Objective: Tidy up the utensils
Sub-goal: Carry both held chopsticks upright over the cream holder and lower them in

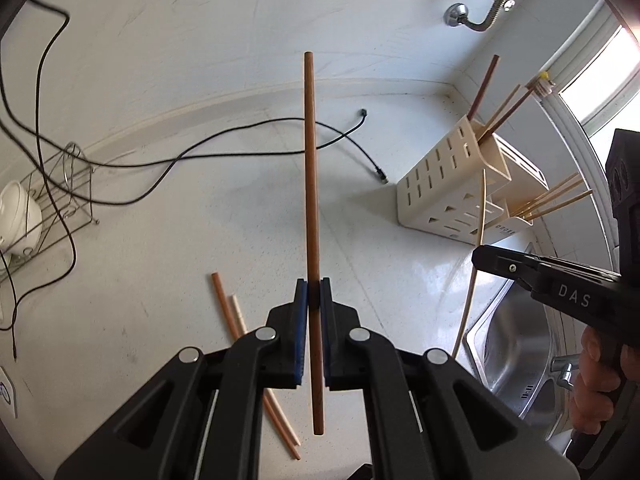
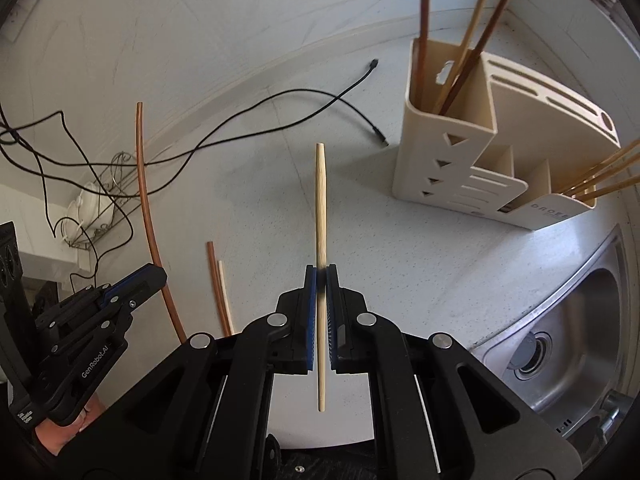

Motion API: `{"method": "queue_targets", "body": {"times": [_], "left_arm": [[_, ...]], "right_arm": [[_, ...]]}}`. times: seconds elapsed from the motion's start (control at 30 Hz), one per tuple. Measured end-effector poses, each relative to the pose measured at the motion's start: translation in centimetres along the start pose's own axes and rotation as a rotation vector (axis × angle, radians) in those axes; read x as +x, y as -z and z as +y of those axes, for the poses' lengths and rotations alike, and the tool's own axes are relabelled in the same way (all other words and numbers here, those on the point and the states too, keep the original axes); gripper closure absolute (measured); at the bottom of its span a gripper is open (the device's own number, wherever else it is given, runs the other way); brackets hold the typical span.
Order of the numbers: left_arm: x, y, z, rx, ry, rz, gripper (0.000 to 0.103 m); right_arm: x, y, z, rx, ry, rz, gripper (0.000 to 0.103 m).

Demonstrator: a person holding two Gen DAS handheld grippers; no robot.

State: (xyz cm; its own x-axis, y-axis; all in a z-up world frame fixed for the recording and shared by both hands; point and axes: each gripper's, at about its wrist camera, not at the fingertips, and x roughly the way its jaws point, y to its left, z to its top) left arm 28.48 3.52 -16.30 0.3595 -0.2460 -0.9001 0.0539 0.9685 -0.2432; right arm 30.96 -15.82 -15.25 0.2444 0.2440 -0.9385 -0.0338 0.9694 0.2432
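My left gripper (image 1: 314,294) is shut on a reddish-brown chopstick (image 1: 310,168) and holds it upright above the counter; it also shows in the right wrist view (image 2: 146,196). My right gripper (image 2: 321,276) is shut on a pale bamboo chopstick (image 2: 320,204), seen from the left wrist view (image 1: 478,248) near the holder. A cream utensil holder (image 2: 452,152) stands at the right with several chopsticks in two compartments. Two loose chopsticks (image 2: 220,288), one brown and one pale, lie on the counter below the grippers.
A steel sink (image 2: 568,328) lies at the lower right, beside the holder. Black cables (image 2: 256,120) trail over the white counter (image 2: 248,208). A wire rack with white bowls (image 1: 24,216) stands at the left. A faucet pipe (image 1: 480,4) hangs on the wall.
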Motion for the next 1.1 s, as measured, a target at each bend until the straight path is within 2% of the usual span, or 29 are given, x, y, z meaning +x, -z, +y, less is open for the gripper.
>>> {"method": "queue_targets", "body": {"times": [0.33, 0.57, 0.9, 1.1], "left_arm": [[-2.1, -4.1, -5.8, 0.109, 0.055, -0.089, 0.097], [-4.1, -7.5, -10.7, 0.188, 0.106, -0.189, 0.097], [-3.7, -11.3, -16.3, 0.267, 0.167, -0.243, 0.097], [-2.5, -12.8, -17.5, 0.269, 0.186, -0.255, 0.097]], "right_arm": [[-6.1, -2.7, -5.7, 0.112, 0.016, -0.157, 0.098], [-10.5, -4.7, -10.4, 0.179, 0.049, -0.256, 0.098], [-12.5, -6.1, -14.2, 0.226, 0.073, -0.332, 0.099], [-12.6, -6.9, -15.4, 0.242, 0.083, -0.354, 0.099]]}}
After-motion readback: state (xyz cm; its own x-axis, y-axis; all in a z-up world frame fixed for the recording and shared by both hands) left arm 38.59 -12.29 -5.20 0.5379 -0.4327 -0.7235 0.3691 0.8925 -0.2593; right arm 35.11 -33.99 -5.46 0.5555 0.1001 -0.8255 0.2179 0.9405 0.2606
